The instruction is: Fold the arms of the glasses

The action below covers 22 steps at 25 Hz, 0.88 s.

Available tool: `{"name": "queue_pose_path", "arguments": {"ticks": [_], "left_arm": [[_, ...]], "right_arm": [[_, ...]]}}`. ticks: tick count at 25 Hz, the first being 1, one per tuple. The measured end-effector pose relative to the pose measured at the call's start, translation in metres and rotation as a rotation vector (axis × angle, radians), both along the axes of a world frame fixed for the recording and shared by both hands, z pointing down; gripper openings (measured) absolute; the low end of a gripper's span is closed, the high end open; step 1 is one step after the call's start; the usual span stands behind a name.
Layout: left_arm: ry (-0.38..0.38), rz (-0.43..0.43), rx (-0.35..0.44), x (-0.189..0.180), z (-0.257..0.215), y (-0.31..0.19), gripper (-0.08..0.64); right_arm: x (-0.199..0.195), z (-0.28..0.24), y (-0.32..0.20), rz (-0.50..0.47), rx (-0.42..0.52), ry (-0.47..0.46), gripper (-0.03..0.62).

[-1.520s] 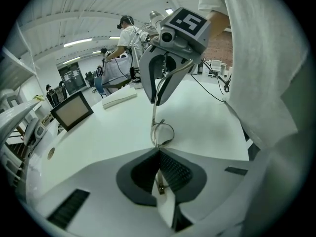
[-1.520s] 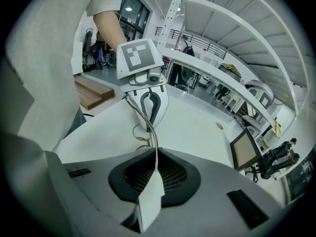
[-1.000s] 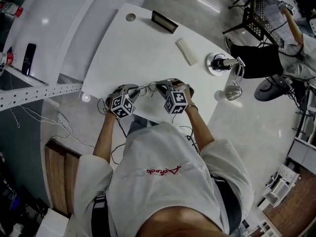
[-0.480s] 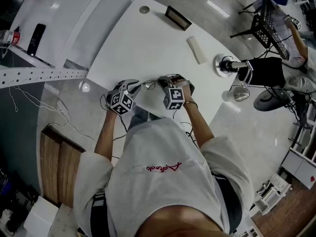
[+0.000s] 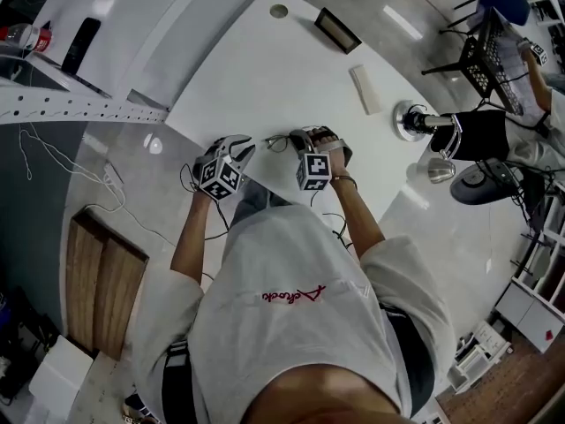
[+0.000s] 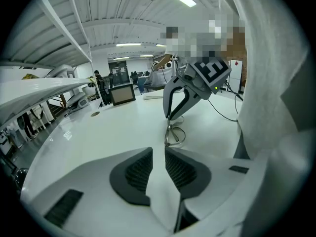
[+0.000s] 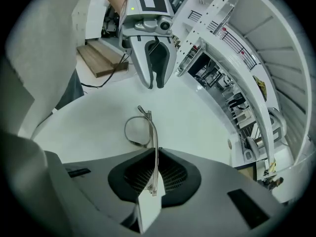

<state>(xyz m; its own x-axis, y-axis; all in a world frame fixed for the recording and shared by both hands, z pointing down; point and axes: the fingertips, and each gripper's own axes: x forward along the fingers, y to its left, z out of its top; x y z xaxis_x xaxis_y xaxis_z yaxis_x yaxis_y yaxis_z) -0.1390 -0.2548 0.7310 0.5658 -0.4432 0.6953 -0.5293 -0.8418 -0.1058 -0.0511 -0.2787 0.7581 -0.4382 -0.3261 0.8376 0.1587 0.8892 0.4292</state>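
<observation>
Two grippers meet at the white table's (image 5: 265, 69) near edge in the head view. The left gripper (image 5: 245, 148) and right gripper (image 5: 300, 138) tilt down, and the glasses between them are barely readable.
Left gripper view: jaws apart, empty; glasses (image 6: 173, 133) just beyond its tips.
Right gripper view: jaws clamped on one temple arm (image 7: 156, 152).

White table (image 5: 265, 78): small dark screen (image 5: 338, 30) at far edge, white block (image 5: 365, 89) nr it, lamp base (image 5: 410, 120) at rt edge

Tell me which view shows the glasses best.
The right gripper view: the glasses sit at its centre, one arm pinched in the right claw. The left gripper view shows them smaller, beyond the tips of the left claw. In the head view they are too small to make out.
</observation>
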Motion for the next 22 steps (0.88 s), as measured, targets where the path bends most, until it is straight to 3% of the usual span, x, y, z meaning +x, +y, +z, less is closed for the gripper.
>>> {"name": "queue_pose_path", "arguments": {"ticks": [6,11,20,22], "left_arm": [[0.004,0.013,0.010,0.007,-0.003,0.004,0.104],[0.009,0.022,0.022,0.010,-0.004,0.001,0.104],[0.023,0.008,0.055,0.017,-0.010,-0.007,0.104],[0.029,0.002,0.065,0.016,-0.014,-0.012,0.102]], "right_arm": [[-0.002,-0.010,0.000,0.018,-0.021,-0.026,0.106],[-0.004,-0.017,0.000,0.036,-0.050,-0.058,0.123],[0.001,-0.024,0.002,0.076,-0.033,-0.090,0.124],[0.001,-0.031,-0.003,0.084,-0.011,-0.110,0.093]]}}
